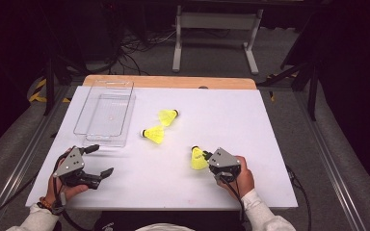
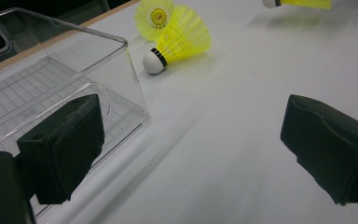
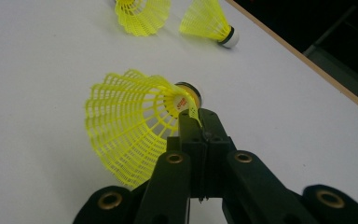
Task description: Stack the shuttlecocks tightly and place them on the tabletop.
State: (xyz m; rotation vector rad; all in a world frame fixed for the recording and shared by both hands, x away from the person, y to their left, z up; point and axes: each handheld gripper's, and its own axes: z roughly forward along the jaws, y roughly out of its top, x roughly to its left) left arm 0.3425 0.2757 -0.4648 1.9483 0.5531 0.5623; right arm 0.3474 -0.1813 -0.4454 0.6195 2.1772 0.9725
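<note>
text: none legible | shuttlecock (image 3: 135, 126) inner red label: too small to read

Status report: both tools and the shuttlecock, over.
Right tool shut on shuttlecock skirt rim. Left tool open, beside clear bin. Nothing in the way.

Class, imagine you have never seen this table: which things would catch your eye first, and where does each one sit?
Three bright yellow shuttlecocks stand out on the white table. The nearest shuttlecock is pinched by its skirt rim in the shut right gripper; the two others lie close together mid-table. At the left, a clear plastic box lies beyond the open left gripper.
</note>
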